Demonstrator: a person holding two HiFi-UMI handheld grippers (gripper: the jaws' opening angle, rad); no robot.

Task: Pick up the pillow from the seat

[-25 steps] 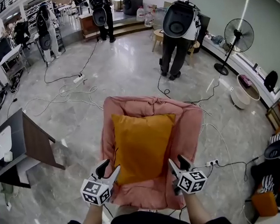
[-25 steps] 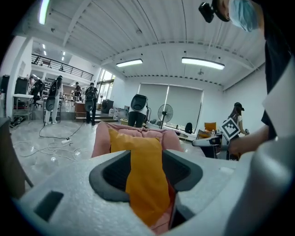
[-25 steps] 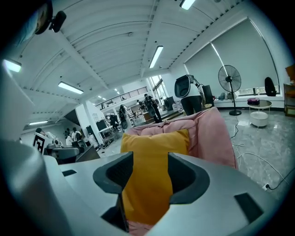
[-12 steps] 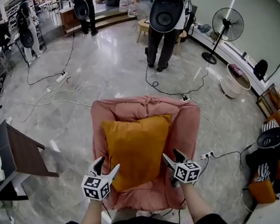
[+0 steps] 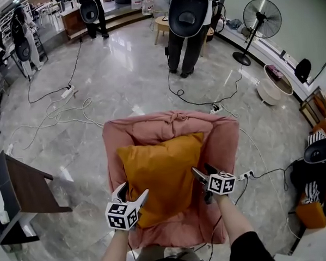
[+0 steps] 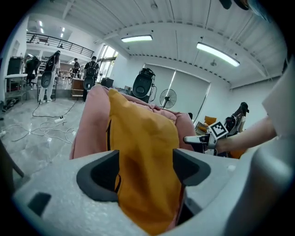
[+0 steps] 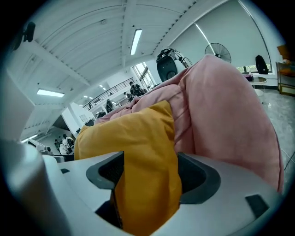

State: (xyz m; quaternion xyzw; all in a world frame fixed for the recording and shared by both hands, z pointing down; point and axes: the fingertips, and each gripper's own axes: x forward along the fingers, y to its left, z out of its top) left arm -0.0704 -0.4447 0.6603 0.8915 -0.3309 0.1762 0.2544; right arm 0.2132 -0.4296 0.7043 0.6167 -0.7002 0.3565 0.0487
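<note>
An orange pillow (image 5: 162, 171) leans on the back of a pink padded seat (image 5: 226, 143). My left gripper (image 5: 134, 190) is at the pillow's near left corner and its jaws are opening. In the left gripper view the pillow (image 6: 138, 138) fills the gap between the dark pads (image 6: 99, 175) of that gripper (image 6: 145, 161). My right gripper (image 5: 201, 170) is at the pillow's right edge, its jaws also opening. The right gripper view shows the pillow's corner (image 7: 138, 138) hanging between the wide jaws of that gripper (image 7: 150, 168), with the pink armrest (image 7: 226, 115) to the right.
A person (image 5: 187, 22) stands beyond the seat, others further back. Cables (image 5: 58, 113) trail over the grey floor. A dark side table (image 5: 24, 186) stands at the left, a fan (image 5: 262, 18) and a white basin (image 5: 272, 88) at the right, a power strip (image 5: 244, 176) beside the seat.
Both grippers have moved forward onto the pillow's lower corners and their jaws have spread wider. The seat has come closer in the head view.
</note>
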